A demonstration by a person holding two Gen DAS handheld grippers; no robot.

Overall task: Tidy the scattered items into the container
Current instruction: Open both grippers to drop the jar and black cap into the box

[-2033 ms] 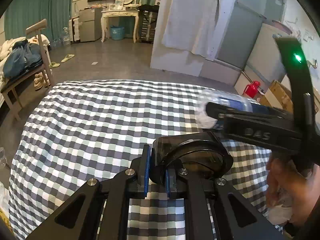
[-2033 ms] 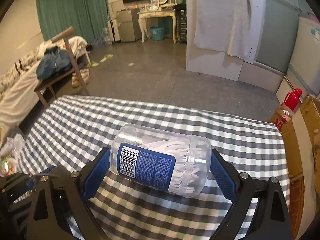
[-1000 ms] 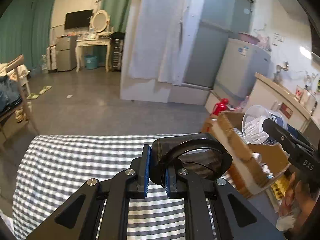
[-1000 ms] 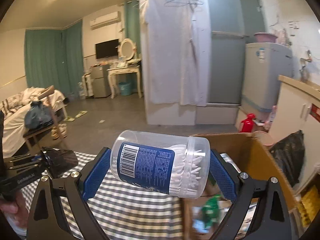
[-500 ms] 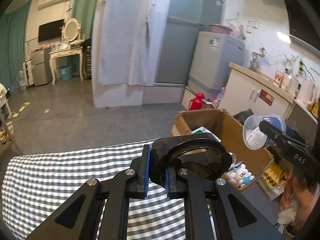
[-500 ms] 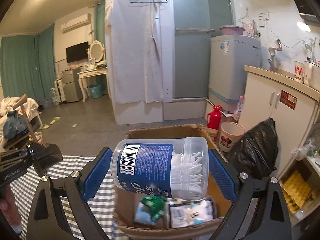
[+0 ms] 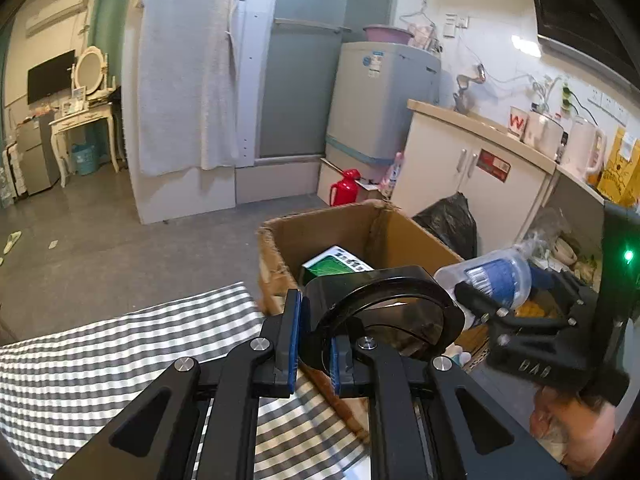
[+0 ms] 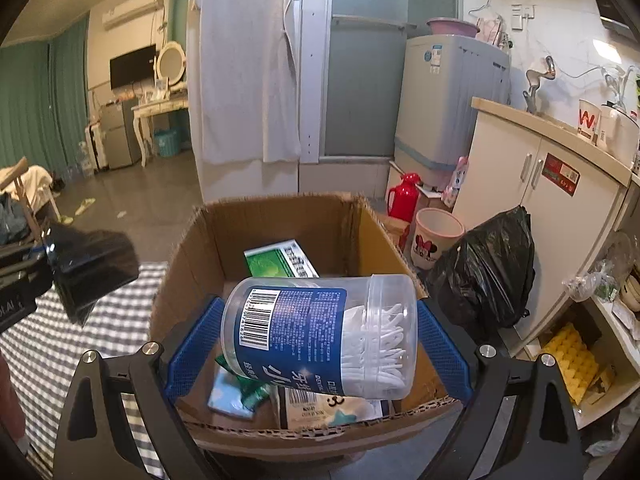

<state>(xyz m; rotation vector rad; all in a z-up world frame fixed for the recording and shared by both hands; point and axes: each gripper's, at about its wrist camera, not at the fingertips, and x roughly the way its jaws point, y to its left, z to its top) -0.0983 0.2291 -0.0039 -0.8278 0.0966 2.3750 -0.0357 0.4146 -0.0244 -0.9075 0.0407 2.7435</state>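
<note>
Checked cloth covers the desk (image 7: pixel 100 360), and a cardboard box (image 8: pixel 280 216) sits off its right edge with a green carton (image 8: pixel 280 260) and packets already inside. The right tongs (image 8: pixel 320 332) hold a clear jar of floss picks (image 8: pixel 320 332) sideways, gripped by its two ends, above the near part of the box. The left tongs (image 7: pixel 314 344) are narrow, pinching the rim of a dark plastic cup (image 7: pixel 384 312) near the box's left wall. Released from here, the round jar could roll toward the near rim and tip out. The cup, held only by its edge, may slip or catch the wall.
</note>
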